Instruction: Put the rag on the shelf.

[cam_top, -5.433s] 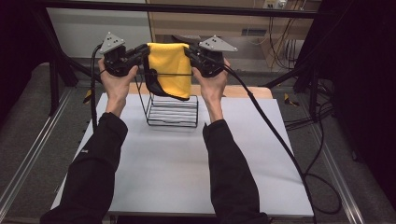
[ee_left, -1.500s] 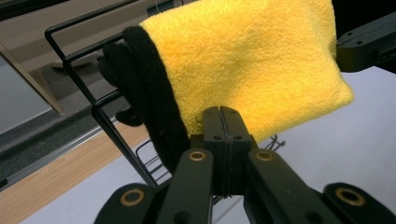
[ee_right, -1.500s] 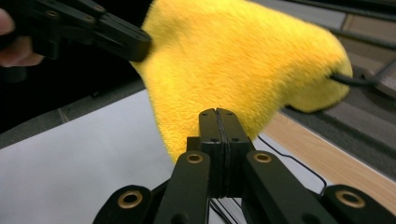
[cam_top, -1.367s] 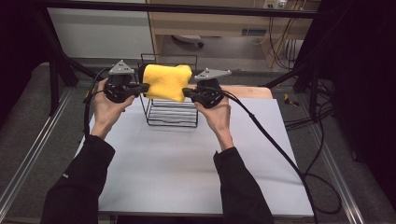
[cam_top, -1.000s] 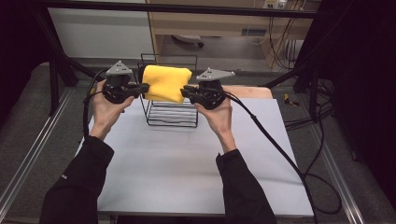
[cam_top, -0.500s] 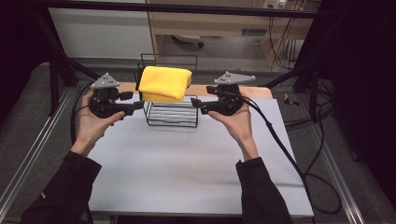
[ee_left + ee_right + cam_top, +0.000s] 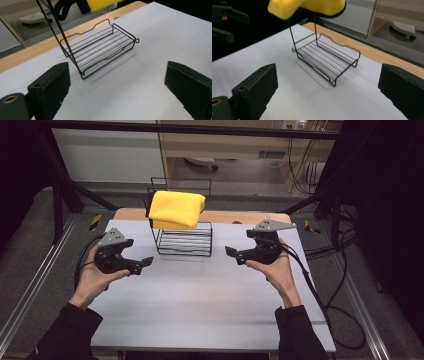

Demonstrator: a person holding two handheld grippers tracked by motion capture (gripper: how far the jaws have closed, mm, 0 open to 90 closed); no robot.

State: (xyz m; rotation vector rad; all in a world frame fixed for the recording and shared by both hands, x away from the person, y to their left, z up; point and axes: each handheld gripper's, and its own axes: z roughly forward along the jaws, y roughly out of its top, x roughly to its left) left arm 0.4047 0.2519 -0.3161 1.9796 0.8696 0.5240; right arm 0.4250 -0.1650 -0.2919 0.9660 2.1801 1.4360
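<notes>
You are holding both hand-held grippers, left [image 7: 146, 263] and right [image 7: 231, 253], wide and empty, jaws just opened, flanking the rack [image 7: 184, 240] bearing the cloth [image 7: 177, 209].

There is one yellow cloth [image 7: 177, 208], folded, in the upper middle of the high view, and it lies on top of one black wire rack [image 7: 184, 240]. There is one white table [image 7: 210, 305], which takes the centre and the bottom of the frame. I count two grippers: the left gripper [image 7: 145, 263] at the middle left and the right gripper [image 7: 231, 253] at the middle right. Each gripper has two black jaws, four in total. Two hands hold them, and two dark sleeves enter from the bottom edge.
</notes>
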